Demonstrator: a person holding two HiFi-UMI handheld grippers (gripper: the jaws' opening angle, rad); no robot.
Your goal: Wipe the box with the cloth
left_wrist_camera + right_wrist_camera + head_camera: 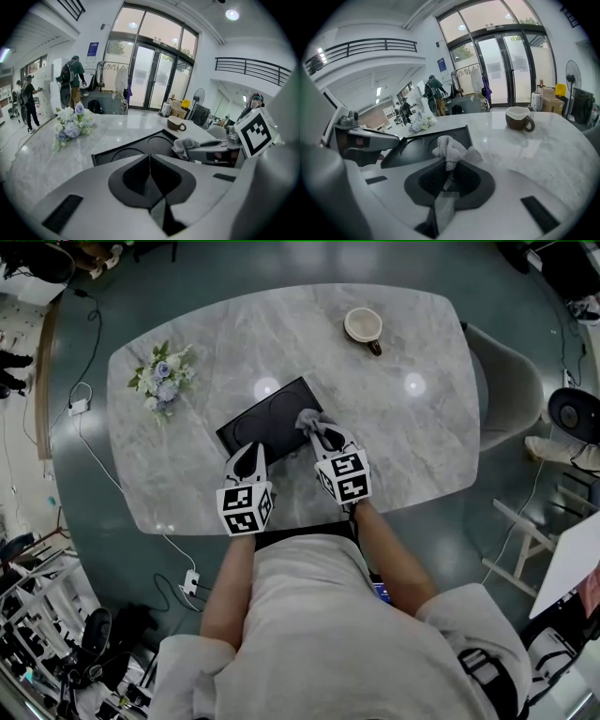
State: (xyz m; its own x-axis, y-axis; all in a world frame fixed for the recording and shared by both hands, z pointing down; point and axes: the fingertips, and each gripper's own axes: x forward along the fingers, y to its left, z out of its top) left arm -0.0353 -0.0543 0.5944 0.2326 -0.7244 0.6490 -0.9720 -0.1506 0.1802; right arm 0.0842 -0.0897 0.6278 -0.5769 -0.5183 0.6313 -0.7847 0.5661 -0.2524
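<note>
The box (pixel 265 417) is a flat black tray-like case with two round hollows, lying mid-table. A crumpled grey cloth (pixel 310 418) rests at the box's right edge, and my right gripper (pixel 324 433) is shut on it. In the right gripper view the cloth (pixel 449 149) bunches up out of the jaws, with the box (pixel 423 142) just beyond. My left gripper (pixel 250 454) hovers at the box's near edge, shut with nothing in it. From the left gripper view the box (pixel 136 149) lies ahead, with the cloth (pixel 183 143) to the right.
On the far right of the marble table (pixel 412 437) stands a brown-and-white cup (pixel 364 327). A bunch of flowers (pixel 164 381) lies at the left. A grey chair (pixel 511 390) is beside the table's right end. Cables run over the floor at the left.
</note>
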